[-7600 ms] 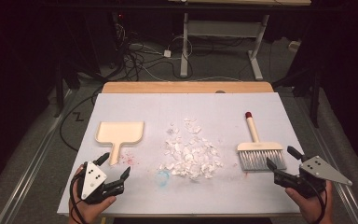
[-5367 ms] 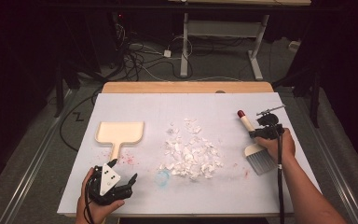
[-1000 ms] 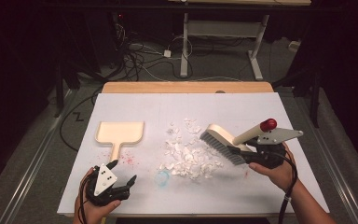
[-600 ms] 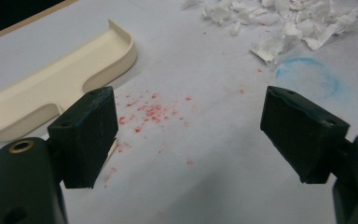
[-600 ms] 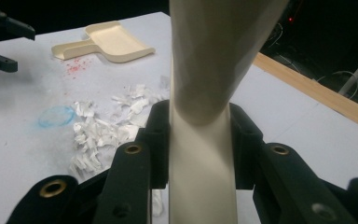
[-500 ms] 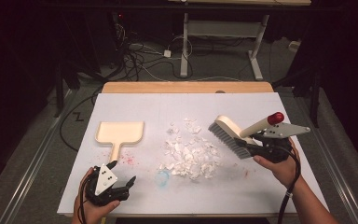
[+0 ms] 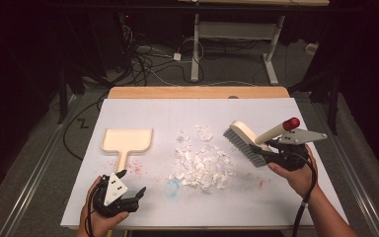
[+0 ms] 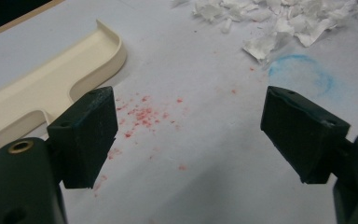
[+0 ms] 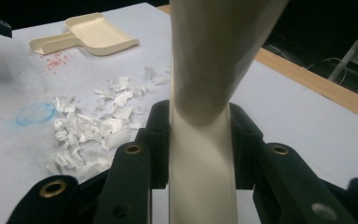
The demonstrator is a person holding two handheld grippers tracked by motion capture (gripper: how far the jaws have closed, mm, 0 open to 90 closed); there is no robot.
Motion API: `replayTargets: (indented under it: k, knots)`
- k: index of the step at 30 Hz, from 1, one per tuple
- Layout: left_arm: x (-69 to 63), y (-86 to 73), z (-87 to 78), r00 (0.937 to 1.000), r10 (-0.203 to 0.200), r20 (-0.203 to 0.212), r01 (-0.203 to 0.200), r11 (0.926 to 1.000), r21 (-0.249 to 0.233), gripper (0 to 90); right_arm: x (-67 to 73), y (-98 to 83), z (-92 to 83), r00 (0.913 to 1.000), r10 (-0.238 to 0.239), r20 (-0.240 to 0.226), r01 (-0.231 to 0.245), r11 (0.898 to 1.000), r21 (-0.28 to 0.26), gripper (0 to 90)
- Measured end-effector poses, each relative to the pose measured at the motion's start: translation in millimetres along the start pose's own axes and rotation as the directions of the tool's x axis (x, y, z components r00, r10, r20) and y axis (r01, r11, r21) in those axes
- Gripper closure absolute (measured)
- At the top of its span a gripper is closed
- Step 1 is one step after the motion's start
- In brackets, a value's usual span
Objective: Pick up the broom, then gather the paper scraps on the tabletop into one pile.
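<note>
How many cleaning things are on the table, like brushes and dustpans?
2. The cream plastic dustpan lies flat on the table's left side. The cream hand brush with a red-tipped handle is held above the right side, beside the torn white paper scraps.

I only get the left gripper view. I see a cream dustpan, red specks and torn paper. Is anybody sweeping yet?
Observer: The right gripper holds a brush by its handle, lifted just right of the paper pile.
Operator: Is it squeezing the handle tight?
Observer: Yes, in the right gripper view the fingers press both sides of the handle.
Operator: What colour is the handle's end?
Observer: Red; the high view shows a red tip.
Operator: Where's my gripper?
Observer: The left gripper is open, near the front edge, below the dustpan.
</note>
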State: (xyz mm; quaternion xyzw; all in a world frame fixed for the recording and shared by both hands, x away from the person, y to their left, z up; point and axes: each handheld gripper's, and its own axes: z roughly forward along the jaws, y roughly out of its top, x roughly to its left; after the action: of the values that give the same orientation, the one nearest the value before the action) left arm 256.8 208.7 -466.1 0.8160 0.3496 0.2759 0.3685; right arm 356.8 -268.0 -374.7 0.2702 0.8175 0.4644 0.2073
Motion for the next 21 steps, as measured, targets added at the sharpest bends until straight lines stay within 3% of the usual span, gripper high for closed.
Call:
replayTargets:
  k: [5,8,12,13,15,16,18,20,21]
  knots:
    - [-0.3,-0.7,2.2,1.0,-0.003,0.001,0.003,1.0,0.007,18.0,-6.2,3.5,4.4,0.9996,-0.005,0.029,0.005,1.0,-0.001,67.7]
    - [-0.5,-2.5,2.8,0.9999,-0.013,0.005,0.013,0.9999,0.011,18.0,-16.1,11.1,17.9,0.9971,-0.027,0.072,0.025,0.999,0.03,67.8]
    - [-0.7,-3.0,1.6,0.9999,-0.01,0.005,0.01,0.9998,0.016,17.9,-23.6,18.4,32.8,0.9945,-0.049,0.092,0.044,0.997,0.06,67.7]
    - [-1.1,-2.9,1.0,1.0,-0.008,-0.001,0.008,0.9998,0.019,18.0,-29.5,24.6,46.5,0.9915,-0.064,0.113,0.054,0.995,0.085,67.8]
    - [-1.0,-3.0,0.8,1.0,-0.009,0.0,0.009,0.9998,0.018,18.0,-31.7,26.6,51.7,0.9901,-0.067,0.123,0.056,0.994,0.093,67.8]
    - [-0.9,-3.2,1.0,1.0,-0.008,-0.002,0.008,0.9997,0.021,18.0,-39.0,31.0,68.7,0.9869,-0.075,0.143,0.058,0.991,0.118,67.8]
    - [-0.8,-3.5,1.3,1.0,-0.002,-0.001,0.002,0.9996,0.028,17.9,-40.8,32.1,74.5,0.984,-0.081,0.158,0.062,0.99,0.125,67.8]
    - [-1.2,-3.9,1.7,1.0,-0.002,0.0,0.002,0.9996,0.029,18.0,-46.6,36.3,101.4,0.9767,-0.105,0.187,0.073,0.983,0.169,67.8]
    - [-1.3,-4.0,1.6,1.0,-0.003,0.002,0.003,0.9995,0.03,18.0,-46.6,36.3,101.4,0.9767,-0.105,0.187,0.073,0.983,0.169,67.8]
